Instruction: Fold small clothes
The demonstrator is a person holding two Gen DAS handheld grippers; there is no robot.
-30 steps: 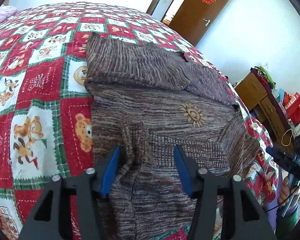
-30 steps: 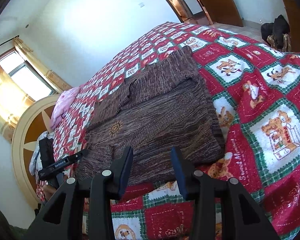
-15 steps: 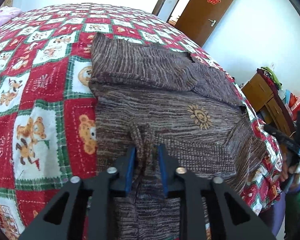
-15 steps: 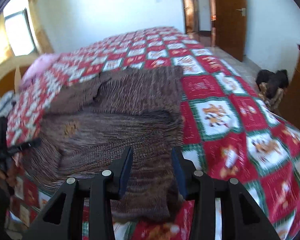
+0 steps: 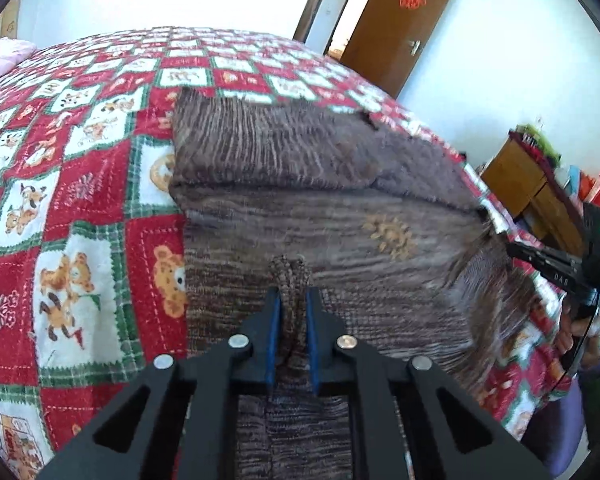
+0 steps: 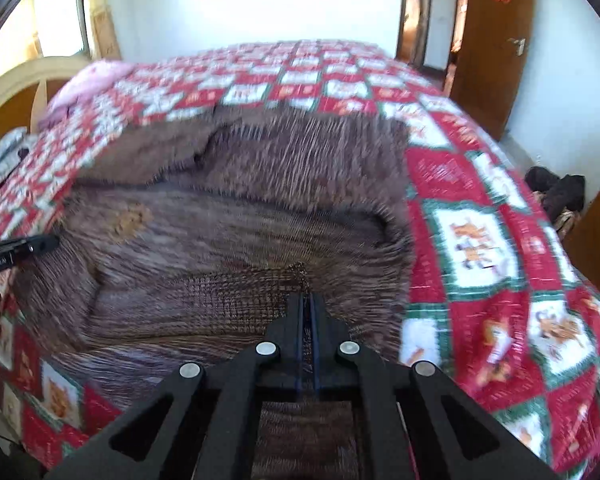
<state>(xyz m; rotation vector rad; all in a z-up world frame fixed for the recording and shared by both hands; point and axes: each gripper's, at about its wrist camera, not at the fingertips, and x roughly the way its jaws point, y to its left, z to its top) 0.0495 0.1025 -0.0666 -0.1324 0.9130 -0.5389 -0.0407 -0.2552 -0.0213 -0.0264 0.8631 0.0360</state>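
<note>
A brown knitted sweater (image 5: 320, 208) with a small yellow sun motif (image 5: 392, 236) lies on the bed, its sleeves folded across the upper part. My left gripper (image 5: 291, 304) is shut on a bunched fold of the ribbed hem near the sweater's left side. The sweater also shows in the right wrist view (image 6: 240, 232). My right gripper (image 6: 308, 304) is shut on the hem near the sweater's right side, jaws pressed together on the cloth. Both views are partly blurred.
The sweater rests on a red, green and white patchwork quilt (image 5: 80, 200) covering the bed. A pink pillow (image 6: 88, 84) lies by the headboard. A brown door (image 5: 396, 20) and a wooden cabinet (image 5: 516, 184) stand beyond the bed. Dark things (image 6: 556, 192) lie on the floor.
Both grippers went from open to shut on the sweater's hem. The right gripper swung round to face the sweater squarely and moved in onto the cloth.
</note>
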